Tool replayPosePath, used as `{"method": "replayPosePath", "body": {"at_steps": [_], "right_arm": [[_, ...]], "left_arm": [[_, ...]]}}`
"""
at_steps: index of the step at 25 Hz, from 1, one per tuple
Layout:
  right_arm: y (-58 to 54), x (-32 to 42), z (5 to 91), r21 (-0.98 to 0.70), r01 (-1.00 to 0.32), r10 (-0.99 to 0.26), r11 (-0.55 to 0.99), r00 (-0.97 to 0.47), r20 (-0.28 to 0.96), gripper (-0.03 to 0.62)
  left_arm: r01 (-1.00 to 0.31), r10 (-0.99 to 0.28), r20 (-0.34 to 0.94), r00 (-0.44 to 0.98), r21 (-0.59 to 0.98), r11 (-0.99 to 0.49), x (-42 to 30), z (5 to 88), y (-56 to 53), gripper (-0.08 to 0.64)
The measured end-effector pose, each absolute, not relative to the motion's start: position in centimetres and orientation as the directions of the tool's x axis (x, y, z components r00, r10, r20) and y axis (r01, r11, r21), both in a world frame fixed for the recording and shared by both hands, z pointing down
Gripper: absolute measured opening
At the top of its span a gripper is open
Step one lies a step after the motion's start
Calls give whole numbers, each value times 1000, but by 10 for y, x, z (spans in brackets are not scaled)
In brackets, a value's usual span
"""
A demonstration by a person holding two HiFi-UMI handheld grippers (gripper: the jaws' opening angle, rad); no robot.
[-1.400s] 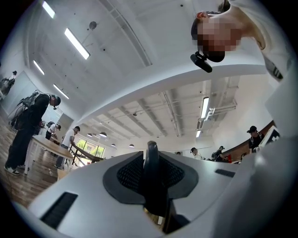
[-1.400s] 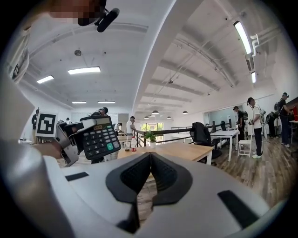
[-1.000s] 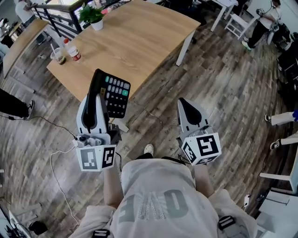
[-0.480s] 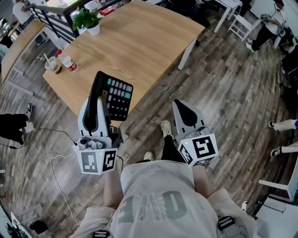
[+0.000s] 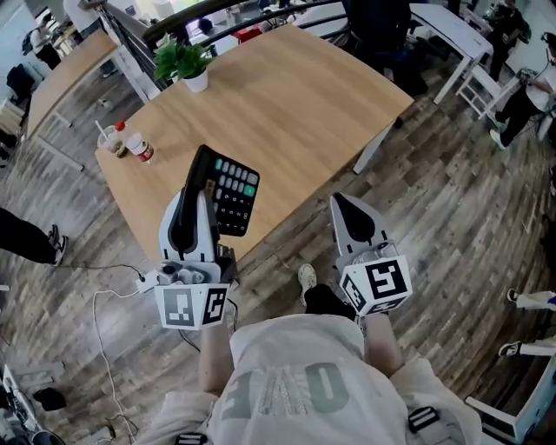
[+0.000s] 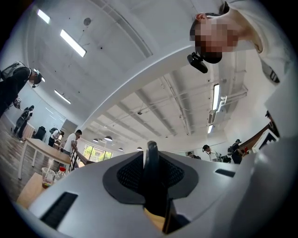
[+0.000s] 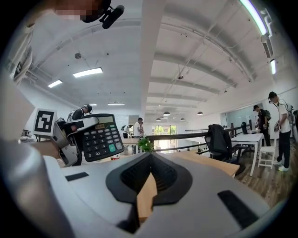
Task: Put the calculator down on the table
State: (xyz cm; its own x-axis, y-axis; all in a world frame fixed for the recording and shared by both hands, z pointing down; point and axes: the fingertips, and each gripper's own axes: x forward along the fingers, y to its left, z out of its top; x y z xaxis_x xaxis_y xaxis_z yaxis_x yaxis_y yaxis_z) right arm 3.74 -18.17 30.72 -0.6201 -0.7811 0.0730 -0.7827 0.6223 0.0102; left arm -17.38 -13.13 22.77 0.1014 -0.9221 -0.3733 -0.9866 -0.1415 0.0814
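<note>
The black calculator [image 5: 233, 193] with green and white keys stands upright over the near edge of the wooden table [image 5: 295, 96]. My left gripper [image 5: 202, 184] is shut on its left edge. In the left gripper view the calculator [image 6: 152, 162] shows edge-on as a dark strip pinched between the pads, pointing up at the ceiling. My right gripper [image 5: 341, 201] hovers beside the table's near corner, shut with nothing in it. The right gripper view looks level across the tabletop [image 7: 209, 162] and shows the calculator [image 7: 98, 137] and the left gripper [image 7: 65, 139] at the left; the right gripper [image 7: 150, 155] has its jaws together.
A potted plant [image 5: 187, 63] stands at the table's far edge; a bottle [image 5: 137, 146] and a cup [image 5: 111, 139] stand at its left corner. A black chair [image 5: 373, 22] is behind the table. A white cable [image 5: 104, 322] lies on the plank floor; other people stand around the room.
The person has stepped toward the table, so both grippers are nearer its front edge. The calculator now hangs over the tabletop, still in the left gripper.
</note>
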Motion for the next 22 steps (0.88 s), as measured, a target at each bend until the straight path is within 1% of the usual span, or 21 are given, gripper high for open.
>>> {"method": "replayPosePath", "body": {"at_steps": [4, 11, 19, 22], "right_arm": [[-219, 49, 301, 12, -769, -768, 639, -637, 64, 17], [-291, 90, 299, -18, -755, -752, 656, -655, 69, 15], [-321, 105, 303, -45, -750, -747, 660, -662, 66, 15], [-328, 102, 306, -53, -749, -745, 661, -663, 76, 15]], "left_arm": [[-990, -929, -363, 66, 89, -105, -165, 228, -160, 77], [-994, -936, -352, 29, 87, -64, -129, 218, -228, 77], [-993, -949, -312, 33, 97, -67, -111, 228, -258, 77], [-993, -948, -316, 43, 95, -76, -112, 227, -268, 77]]}}
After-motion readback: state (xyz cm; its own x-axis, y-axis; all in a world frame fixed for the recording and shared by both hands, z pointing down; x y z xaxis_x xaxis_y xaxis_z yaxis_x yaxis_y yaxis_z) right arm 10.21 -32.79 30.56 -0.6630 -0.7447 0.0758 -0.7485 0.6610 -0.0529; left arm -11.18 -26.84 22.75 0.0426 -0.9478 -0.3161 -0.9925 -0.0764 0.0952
